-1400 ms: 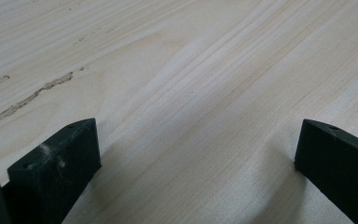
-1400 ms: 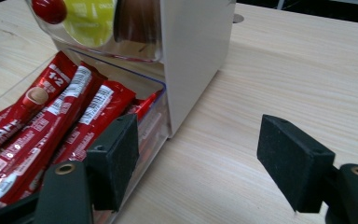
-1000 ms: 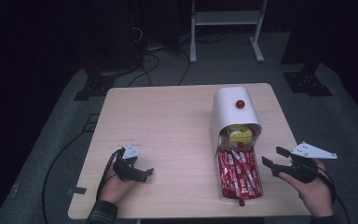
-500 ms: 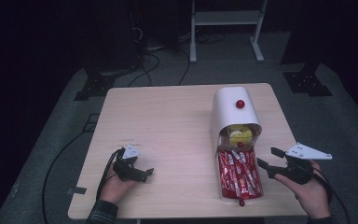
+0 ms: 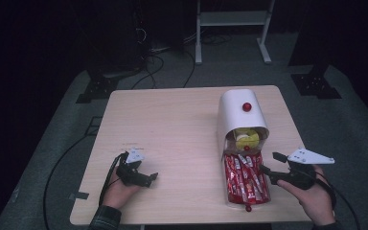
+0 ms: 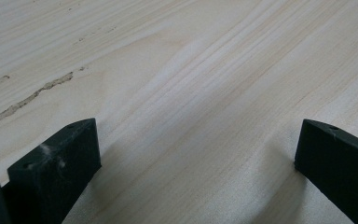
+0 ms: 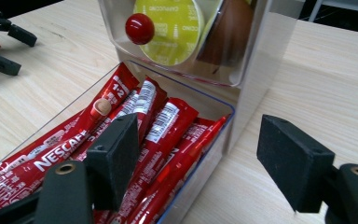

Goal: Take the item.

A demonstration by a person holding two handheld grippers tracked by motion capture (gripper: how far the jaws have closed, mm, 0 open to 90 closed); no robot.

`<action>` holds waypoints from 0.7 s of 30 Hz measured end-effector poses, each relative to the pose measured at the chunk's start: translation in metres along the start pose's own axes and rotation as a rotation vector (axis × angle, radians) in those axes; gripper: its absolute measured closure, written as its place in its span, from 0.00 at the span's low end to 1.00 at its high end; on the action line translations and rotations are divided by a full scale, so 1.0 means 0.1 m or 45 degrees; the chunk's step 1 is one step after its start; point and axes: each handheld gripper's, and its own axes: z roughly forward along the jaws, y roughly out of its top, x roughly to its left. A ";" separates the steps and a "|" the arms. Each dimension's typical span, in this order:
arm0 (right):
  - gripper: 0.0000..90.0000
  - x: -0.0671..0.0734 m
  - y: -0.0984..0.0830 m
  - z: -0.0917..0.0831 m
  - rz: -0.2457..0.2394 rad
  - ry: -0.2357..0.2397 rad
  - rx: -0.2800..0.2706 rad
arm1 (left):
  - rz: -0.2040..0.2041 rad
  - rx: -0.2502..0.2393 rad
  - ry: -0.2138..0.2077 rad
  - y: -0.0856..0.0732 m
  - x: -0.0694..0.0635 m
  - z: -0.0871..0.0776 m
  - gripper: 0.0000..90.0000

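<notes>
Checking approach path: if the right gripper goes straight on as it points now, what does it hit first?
Probably the clear drawer's near wall: the right gripper, open, straddles it, with the red Nescafe sticks just inside. Depth is hard to judge.

Readable text, as you will find it in the right gripper view:

- "NESCAFÉ", white letters on a red stick sachet [image 7: 51,156], lying in the clear drawer [image 7: 205,161].
- "1 2", white on the upper end of the same sachet.
- "CAPPUCCINO", small print around the rim of the yellow-green capsule lid [image 7: 172,28], just above the drawer.

Other sachets there carry print too small for you to read.
</notes>
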 end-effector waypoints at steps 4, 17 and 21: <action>0.32 0.02 0.01 0.02 -0.001 0.008 0.003 | 0.000 -0.002 0.000 0.00 0.00 0.00 0.00; 0.32 0.08 0.03 0.06 -0.026 0.032 0.000 | 0.000 0.000 0.000 0.00 0.00 0.00 0.00; 0.32 0.11 0.04 0.09 -0.037 0.046 0.003 | 0.000 0.000 0.000 0.00 0.00 0.00 0.00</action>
